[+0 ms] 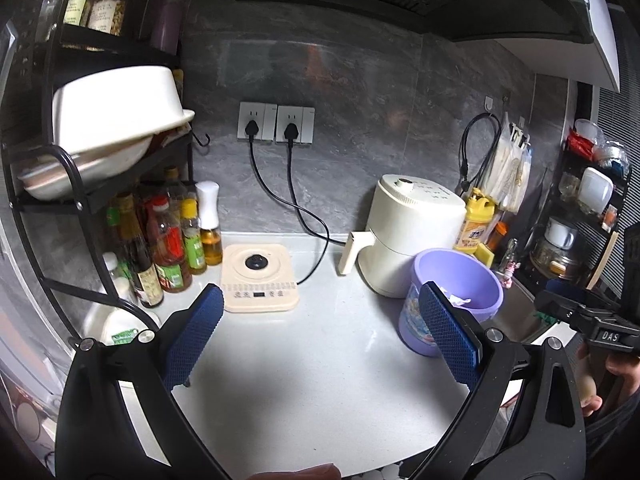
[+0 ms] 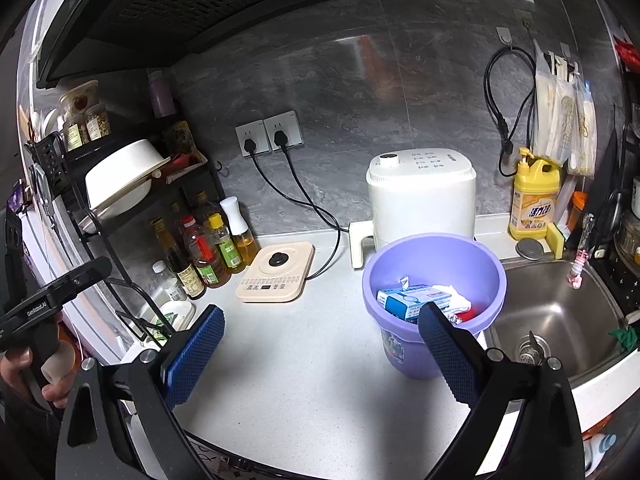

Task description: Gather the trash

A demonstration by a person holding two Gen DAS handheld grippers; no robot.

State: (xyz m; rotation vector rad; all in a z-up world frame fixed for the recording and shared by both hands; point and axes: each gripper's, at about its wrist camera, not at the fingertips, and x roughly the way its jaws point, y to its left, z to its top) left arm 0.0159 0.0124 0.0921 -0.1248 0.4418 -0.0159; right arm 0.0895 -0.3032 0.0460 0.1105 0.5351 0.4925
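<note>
Both grippers — left (image 1: 320, 336), right (image 2: 320, 344) — hover wide and empty; scan the counter (image 2: 304, 360) around the filled purple bucket (image 2: 434, 252) for leftover scraps.

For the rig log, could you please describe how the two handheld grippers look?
Both the left gripper and right gripper have glossy black arms with silver bolts, and blue fingers with textured pads. The left's black body reads "GenRobot.AI"; the right's reads "DAS".
</note>
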